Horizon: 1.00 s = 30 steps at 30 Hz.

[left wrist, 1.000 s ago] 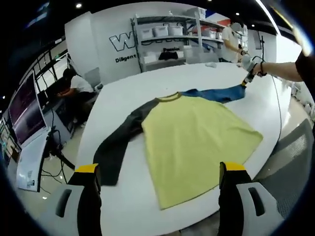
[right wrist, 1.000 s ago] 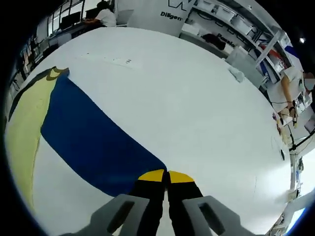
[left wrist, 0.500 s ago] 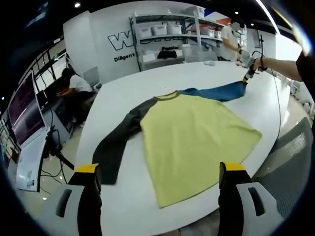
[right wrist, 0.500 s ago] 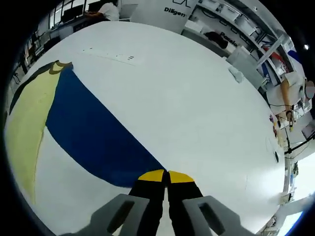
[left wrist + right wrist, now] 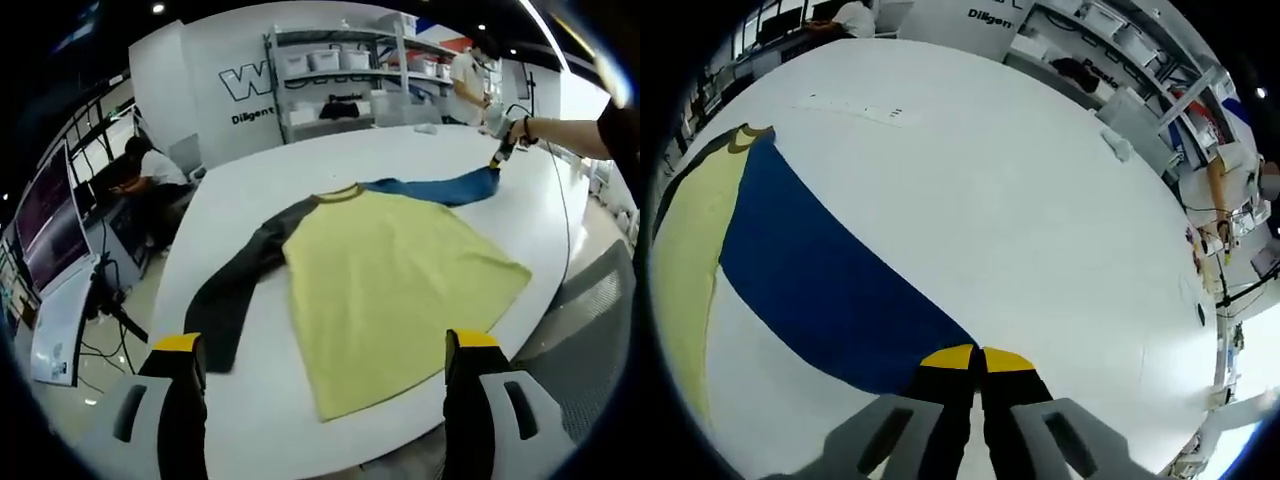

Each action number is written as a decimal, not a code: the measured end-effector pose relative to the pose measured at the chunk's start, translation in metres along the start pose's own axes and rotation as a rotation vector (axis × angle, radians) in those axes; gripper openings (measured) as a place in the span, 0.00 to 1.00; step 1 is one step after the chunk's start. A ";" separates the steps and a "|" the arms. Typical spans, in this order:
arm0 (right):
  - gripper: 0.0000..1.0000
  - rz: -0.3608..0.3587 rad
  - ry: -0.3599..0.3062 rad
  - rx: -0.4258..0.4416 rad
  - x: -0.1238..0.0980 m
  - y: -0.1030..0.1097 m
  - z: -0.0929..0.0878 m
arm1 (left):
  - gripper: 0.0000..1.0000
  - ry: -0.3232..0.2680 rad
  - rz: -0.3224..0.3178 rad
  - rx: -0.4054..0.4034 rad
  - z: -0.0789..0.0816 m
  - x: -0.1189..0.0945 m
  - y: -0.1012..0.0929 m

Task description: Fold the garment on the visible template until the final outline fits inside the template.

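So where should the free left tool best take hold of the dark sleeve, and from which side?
Probably at the cuff end of the dark sleeve. It lies flat and straight, reaching toward the open left tool, near the table edge. Come from that near side, low, sliding one jaw under the cloth.

Black, yellow-tipped jaws on grey grippers (image 5: 320, 345)

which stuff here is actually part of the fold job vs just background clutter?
Job:
- shirt, yellow body
- its blue sleeve, pinched in the right gripper
- its dark sleeve
- left gripper, jaws apart
- white table

Clutter:
- shelving with bins
- monitors
- seated person
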State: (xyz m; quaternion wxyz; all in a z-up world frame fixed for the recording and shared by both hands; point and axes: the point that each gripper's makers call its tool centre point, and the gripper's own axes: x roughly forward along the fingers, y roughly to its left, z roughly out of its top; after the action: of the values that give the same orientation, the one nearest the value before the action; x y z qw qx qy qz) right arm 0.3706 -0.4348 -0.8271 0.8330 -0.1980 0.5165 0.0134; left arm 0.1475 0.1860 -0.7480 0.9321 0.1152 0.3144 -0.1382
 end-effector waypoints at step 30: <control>0.47 0.121 -0.193 0.460 0.009 0.019 -0.029 | 0.99 -0.042 -0.020 -0.049 0.015 -0.001 -0.008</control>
State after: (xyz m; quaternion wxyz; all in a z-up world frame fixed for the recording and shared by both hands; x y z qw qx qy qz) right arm 0.3459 -0.4292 -0.8521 0.8991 0.0303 0.4351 -0.0359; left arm 0.1522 0.1740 -0.7371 0.9395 0.0861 0.2994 -0.1423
